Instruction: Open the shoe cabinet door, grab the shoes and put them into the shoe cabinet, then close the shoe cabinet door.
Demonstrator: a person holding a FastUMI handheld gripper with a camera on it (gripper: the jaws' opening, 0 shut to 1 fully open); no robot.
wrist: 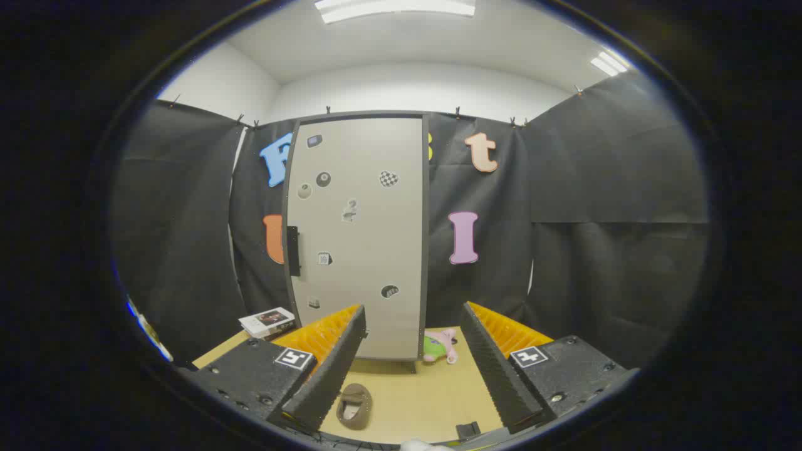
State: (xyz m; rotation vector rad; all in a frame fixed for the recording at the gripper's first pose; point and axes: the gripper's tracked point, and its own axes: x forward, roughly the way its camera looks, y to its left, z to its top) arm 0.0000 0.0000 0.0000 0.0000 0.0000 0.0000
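1. Here, in the gripper view, the gripper [413,366] has its fingers spread wide and holds nothing. The shoe cabinet [360,238] stands beyond them, its door [369,250] closed, with the dark handle [292,250] on the door's left edge.
2. The brown shoe [354,406] lies on the table [413,394] between the fingers, near the left one.
3. Risk, as I judge: the handle is narrow, so the fingers may slip off it. The soft toy [440,347] beside the cabinet and the small box [268,321] could be pushed by the door or the gripper.
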